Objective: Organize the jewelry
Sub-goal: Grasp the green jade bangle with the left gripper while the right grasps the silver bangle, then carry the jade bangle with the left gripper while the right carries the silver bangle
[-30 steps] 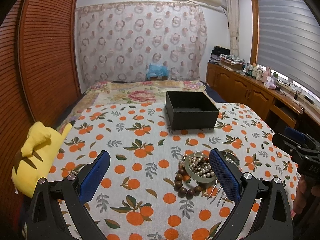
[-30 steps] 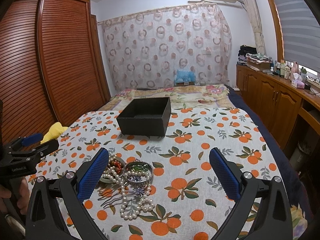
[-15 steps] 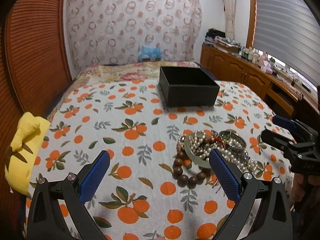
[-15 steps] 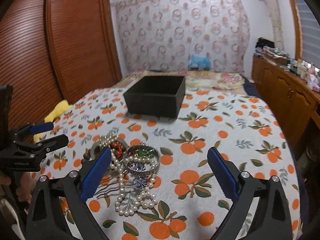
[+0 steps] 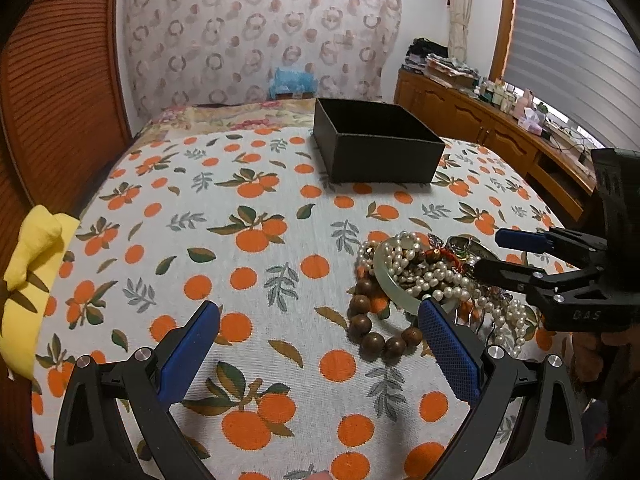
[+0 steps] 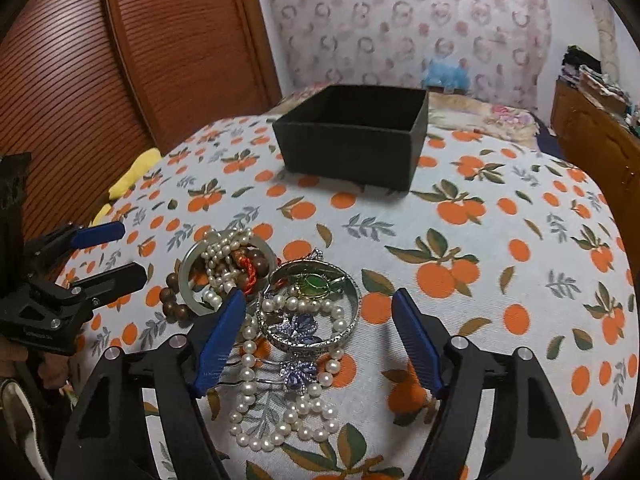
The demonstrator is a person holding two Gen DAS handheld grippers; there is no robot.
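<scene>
A heap of jewelry lies on the orange-print cloth: a pale jade bangle (image 5: 386,280) (image 6: 188,280), pearl strands (image 5: 436,276) (image 6: 248,380), a brown wooden bead bracelet (image 5: 366,330) (image 6: 174,306), a silver bangle (image 6: 320,340) and a green-stone piece (image 6: 312,282). An open, empty black box (image 5: 376,148) (image 6: 352,136) stands behind the heap. My left gripper (image 5: 318,344) is open and empty, low, left of the heap. My right gripper (image 6: 320,332) is open and empty, its fingers either side of the silver bangle; it also shows in the left wrist view (image 5: 516,254).
A yellow plush toy (image 5: 28,280) lies at the bed's left edge by the wooden slatted wardrobe (image 6: 80,80). A wooden cabinet (image 5: 500,136) with clutter runs along the right. A blue plush (image 5: 290,80) sits by the curtain.
Both grippers have moved down and forward toward the jewelry heap. The right gripper now straddles the silver bangle; the left sits closer beside the bead bracelet. Both stay open.
</scene>
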